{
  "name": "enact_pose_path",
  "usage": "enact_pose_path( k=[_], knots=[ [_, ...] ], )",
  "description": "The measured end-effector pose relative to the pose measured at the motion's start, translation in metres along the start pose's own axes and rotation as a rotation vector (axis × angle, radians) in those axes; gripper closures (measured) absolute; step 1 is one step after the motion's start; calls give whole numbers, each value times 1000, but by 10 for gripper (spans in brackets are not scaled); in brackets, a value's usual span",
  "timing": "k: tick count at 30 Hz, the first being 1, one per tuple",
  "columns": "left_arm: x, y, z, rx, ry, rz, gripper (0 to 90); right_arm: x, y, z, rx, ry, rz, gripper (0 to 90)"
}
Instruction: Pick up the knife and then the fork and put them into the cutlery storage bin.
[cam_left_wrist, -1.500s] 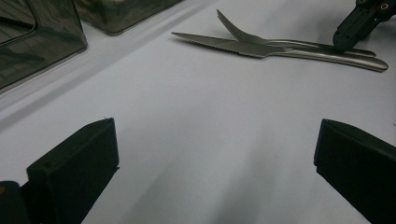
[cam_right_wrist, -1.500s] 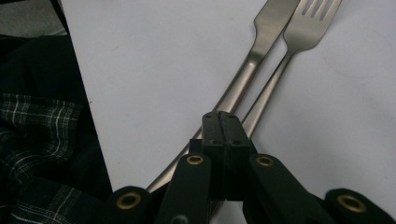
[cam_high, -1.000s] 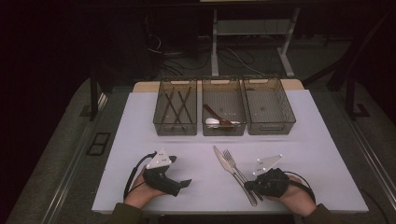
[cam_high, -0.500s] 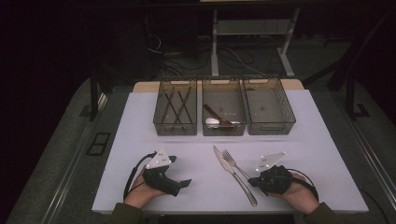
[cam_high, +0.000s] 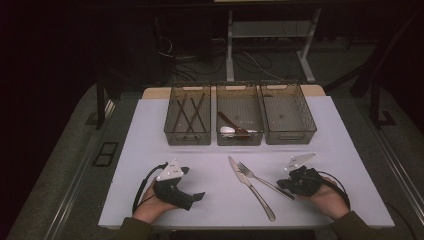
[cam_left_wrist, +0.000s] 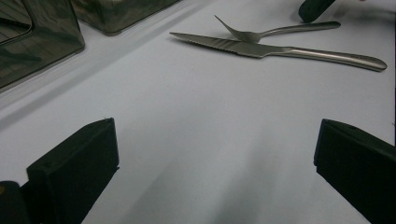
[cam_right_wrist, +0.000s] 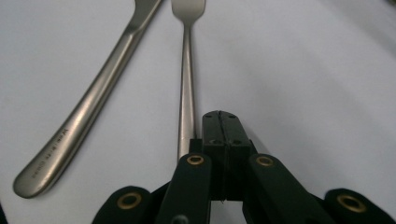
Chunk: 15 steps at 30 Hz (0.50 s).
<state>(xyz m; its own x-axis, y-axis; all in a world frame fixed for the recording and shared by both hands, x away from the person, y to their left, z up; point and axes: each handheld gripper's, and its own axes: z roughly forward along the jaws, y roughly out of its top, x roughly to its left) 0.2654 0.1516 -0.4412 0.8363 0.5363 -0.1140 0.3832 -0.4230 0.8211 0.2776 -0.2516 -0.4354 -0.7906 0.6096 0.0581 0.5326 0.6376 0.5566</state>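
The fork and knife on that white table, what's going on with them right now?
A person sits at the white table with a gripper in each hand. The right gripper has its jaws shut and sits right beside the handle end of the fork, not gripping it. The knife lies next to the fork, crossing it. The left gripper rests open on bare table, away from the cutlery. Three bins stand at the far edge: the left bin holds dark sticks, the middle bin spoons.
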Motion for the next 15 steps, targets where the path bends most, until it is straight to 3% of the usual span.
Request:
enact_pose_path(
  k=[5, 7, 15],
  knots=[
    [1, 0, -1, -4, 4, -4, 0, 2, 7, -7, -23, 34, 14, 895],
    [1, 0, -1, -5, 5, -4, 0, 3, 12, -9, -11, 50, 13, 846],
    [0, 1, -2, -10, -1, -11, 0, 8, 48, -7, 116, 63, -21, 756]
  ],
)
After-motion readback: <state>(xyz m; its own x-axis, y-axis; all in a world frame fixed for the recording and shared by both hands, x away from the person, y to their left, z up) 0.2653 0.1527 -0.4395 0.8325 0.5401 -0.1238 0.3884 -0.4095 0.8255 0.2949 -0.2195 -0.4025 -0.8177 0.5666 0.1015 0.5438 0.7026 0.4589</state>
